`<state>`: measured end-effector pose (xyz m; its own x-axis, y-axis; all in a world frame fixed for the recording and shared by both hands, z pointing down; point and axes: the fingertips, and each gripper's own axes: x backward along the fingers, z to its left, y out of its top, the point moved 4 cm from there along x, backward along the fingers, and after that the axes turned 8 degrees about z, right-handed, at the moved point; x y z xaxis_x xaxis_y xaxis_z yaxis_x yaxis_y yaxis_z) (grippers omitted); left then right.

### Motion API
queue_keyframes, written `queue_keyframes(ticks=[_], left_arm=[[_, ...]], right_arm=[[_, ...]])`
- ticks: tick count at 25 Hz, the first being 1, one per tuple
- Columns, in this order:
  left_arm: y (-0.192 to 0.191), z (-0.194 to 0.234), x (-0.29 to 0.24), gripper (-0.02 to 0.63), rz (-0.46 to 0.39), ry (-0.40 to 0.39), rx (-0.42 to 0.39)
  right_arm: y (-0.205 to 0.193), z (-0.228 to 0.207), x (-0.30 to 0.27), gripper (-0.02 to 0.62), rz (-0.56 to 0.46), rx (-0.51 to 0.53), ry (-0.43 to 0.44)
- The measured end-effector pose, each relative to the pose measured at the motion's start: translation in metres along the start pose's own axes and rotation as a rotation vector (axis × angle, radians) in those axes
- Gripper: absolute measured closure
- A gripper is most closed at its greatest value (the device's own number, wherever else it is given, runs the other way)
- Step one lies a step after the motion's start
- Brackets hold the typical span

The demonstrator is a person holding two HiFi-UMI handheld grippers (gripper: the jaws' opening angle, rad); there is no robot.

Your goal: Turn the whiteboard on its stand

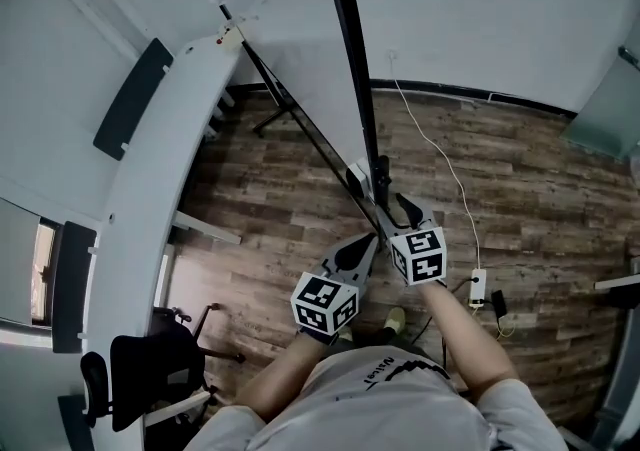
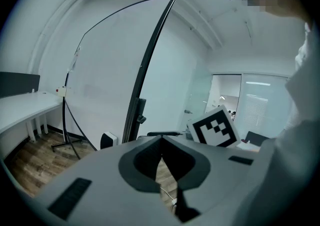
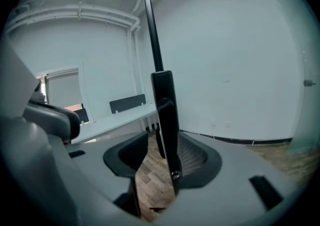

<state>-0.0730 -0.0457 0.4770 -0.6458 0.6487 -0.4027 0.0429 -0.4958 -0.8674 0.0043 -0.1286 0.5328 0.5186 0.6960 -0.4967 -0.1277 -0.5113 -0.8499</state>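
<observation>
The whiteboard (image 1: 290, 39) stands on its stand in front of me, its black side frame (image 1: 352, 49) running down to the stand post (image 1: 379, 177). My right gripper (image 1: 383, 191) is open around that frame. In the right gripper view the black bar (image 3: 162, 99) lies against the right pad (image 3: 197, 155), and floor shows between it and the left pad. My left gripper (image 1: 356, 251) hangs just below and left of the right one, shut and holding nothing. Its view looks at the white board face (image 2: 110, 74) and frame edge (image 2: 150, 59) past the closed tips (image 2: 161, 145).
A long white desk (image 1: 150, 189) with dark dividers curves along the left, with a black chair (image 1: 150, 369) beside it. The stand's foot (image 1: 275, 119) rests on the wood floor. A white cable leads to a power strip (image 1: 478, 287) on the right. My shoe (image 1: 395, 319) shows below the grippers.
</observation>
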Motion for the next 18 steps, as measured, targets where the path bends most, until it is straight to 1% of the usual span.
queue_keyframes(ticks=[2, 7, 9, 13, 18], left_arm=[[0.002, -0.001, 0.004, 0.595, -0.005, -0.015, -0.007], [0.003, 0.000, 0.028, 0.595, -0.014, -0.052, -0.032], [0.001, 0.000, 0.042, 0.595, -0.016, -0.073, -0.041], [-0.006, -0.004, 0.066, 0.595, -0.015, -0.126, -0.050], [-0.013, -0.009, 0.087, 0.595, -0.024, -0.181, -0.050]], right_arm=[[0.002, 0.008, 0.013, 0.414, -0.019, -0.005, 0.013], [-0.004, 0.042, 0.047, 0.528, -0.057, -0.025, 0.012], [-0.008, 0.061, 0.061, 0.552, -0.074, -0.044, 0.007], [-0.009, 0.094, 0.084, 0.572, -0.111, -0.067, -0.019], [-0.014, 0.119, 0.102, 0.581, -0.135, -0.069, -0.064]])
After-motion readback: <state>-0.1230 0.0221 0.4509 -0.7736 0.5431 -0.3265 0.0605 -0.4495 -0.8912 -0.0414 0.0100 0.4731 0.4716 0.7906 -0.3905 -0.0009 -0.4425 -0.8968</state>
